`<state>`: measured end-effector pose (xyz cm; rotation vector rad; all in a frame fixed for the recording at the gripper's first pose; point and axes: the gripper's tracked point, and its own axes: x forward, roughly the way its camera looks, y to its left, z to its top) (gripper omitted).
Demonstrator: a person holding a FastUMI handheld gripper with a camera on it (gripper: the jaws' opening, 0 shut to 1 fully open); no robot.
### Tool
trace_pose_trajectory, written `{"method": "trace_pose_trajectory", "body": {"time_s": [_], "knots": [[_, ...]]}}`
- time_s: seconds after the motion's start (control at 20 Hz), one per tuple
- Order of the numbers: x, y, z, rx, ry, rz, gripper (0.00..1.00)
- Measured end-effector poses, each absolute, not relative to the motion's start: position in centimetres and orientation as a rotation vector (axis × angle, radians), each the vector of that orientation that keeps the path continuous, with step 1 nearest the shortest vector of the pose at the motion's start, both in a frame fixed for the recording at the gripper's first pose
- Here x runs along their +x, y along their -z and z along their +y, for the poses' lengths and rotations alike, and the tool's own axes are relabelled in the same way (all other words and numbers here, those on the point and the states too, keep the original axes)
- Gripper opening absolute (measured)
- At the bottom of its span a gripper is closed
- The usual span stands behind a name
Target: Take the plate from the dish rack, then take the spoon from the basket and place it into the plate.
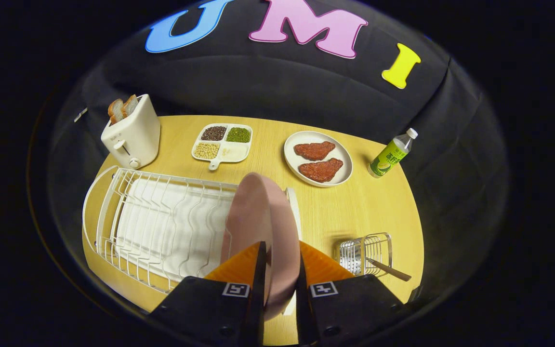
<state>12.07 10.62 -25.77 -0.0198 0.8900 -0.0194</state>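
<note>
A pink plate (258, 221) stands on edge at the right end of the white wire dish rack (162, 221). My gripper (280, 262) is shut on the pink plate, one finger pressing each face of its near rim. To the right of the fingers stands a small wire basket (364, 253) on the wooden table (354, 207). A spoon's brown handle (389, 271) sticks out of the basket toward the right.
Beyond the rack stand a white toaster (133, 132) with bread, a divided dish of beans (222, 142), a white plate with two meat pieces (318, 158) and a green-labelled bottle (392, 153). Bare tabletop lies between the rack and the basket.
</note>
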Motion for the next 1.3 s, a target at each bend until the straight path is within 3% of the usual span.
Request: {"method": "trace_pose_trajectory", "body": {"time_s": [0.65, 1.3], "knots": [[12.5, 20.1, 9.5, -0.134, -0.007, 0.752, 0.27], [0.3, 16.7, 3.6, 0.161, -0.130, 0.678, 0.27]]}}
